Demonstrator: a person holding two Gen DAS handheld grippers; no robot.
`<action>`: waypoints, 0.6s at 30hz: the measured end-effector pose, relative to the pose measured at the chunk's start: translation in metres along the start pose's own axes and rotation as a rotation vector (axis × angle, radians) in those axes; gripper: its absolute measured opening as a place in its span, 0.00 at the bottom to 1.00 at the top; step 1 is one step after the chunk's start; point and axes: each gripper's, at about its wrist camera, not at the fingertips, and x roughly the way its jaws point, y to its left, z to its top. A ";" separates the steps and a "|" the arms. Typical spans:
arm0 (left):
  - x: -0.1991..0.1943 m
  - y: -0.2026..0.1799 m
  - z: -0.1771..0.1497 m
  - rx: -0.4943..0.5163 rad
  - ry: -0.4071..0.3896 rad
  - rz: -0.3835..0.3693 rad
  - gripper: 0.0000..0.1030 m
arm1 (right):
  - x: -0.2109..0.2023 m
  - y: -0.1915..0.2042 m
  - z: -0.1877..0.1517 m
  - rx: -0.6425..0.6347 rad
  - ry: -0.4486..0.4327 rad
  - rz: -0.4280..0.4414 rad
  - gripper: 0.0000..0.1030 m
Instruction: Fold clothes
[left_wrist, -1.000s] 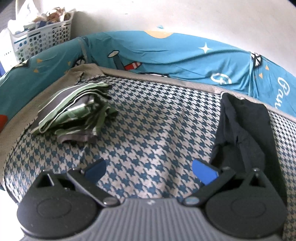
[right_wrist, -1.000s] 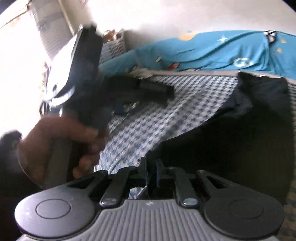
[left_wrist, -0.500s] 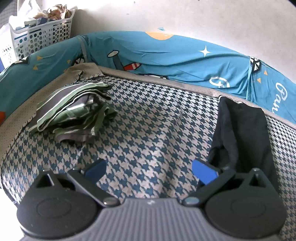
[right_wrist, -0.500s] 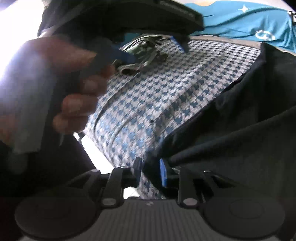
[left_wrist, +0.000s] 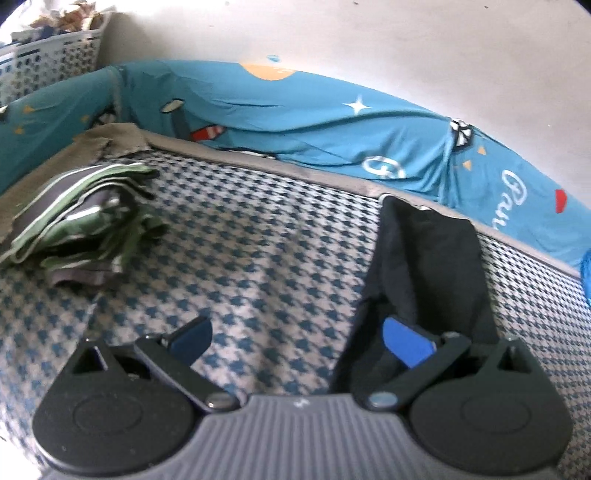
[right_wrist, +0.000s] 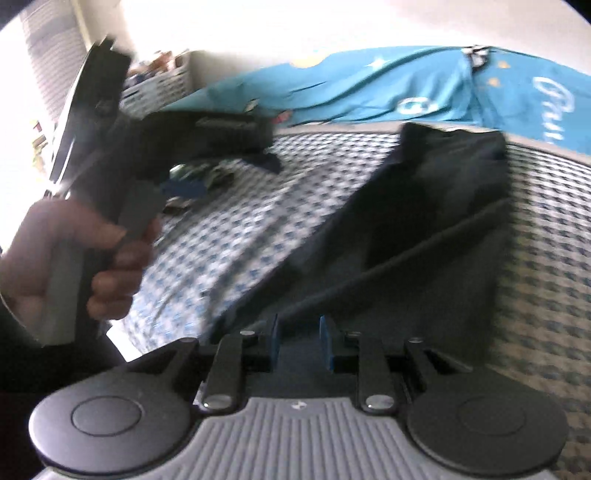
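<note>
A black garment (left_wrist: 428, 258) lies stretched on the houndstooth bed cover, on the right in the left wrist view; it fills the middle right of the right wrist view (right_wrist: 424, 221). My left gripper (left_wrist: 299, 339) is open and empty, its right fingertip over the garment's near left edge. My right gripper (right_wrist: 297, 341) is partly open, blue pads a short gap apart, with the garment's near edge between or under them. A folded green striped garment (left_wrist: 85, 218) lies at the left.
The houndstooth cover (left_wrist: 258, 240) spans the bed. A teal cartoon-print sheet (left_wrist: 314, 122) runs along the back wall. A white laundry basket (left_wrist: 48, 62) stands at the far left corner. The left gripper held in a hand (right_wrist: 122, 177) shows in the right wrist view.
My right gripper was shut on the black garment's edge and has opened a short gap. The garment now lies stretched out longer. My left gripper stayed open and shifted slightly.
</note>
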 end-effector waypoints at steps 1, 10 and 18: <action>0.003 -0.003 0.000 0.008 -0.001 -0.011 1.00 | -0.004 -0.006 0.000 0.011 -0.004 -0.016 0.24; 0.032 -0.030 -0.001 0.086 0.040 -0.127 0.99 | -0.022 -0.063 -0.021 0.169 0.002 -0.161 0.31; 0.049 -0.059 -0.005 0.177 0.057 -0.185 0.99 | -0.027 -0.091 -0.031 0.258 0.000 -0.201 0.31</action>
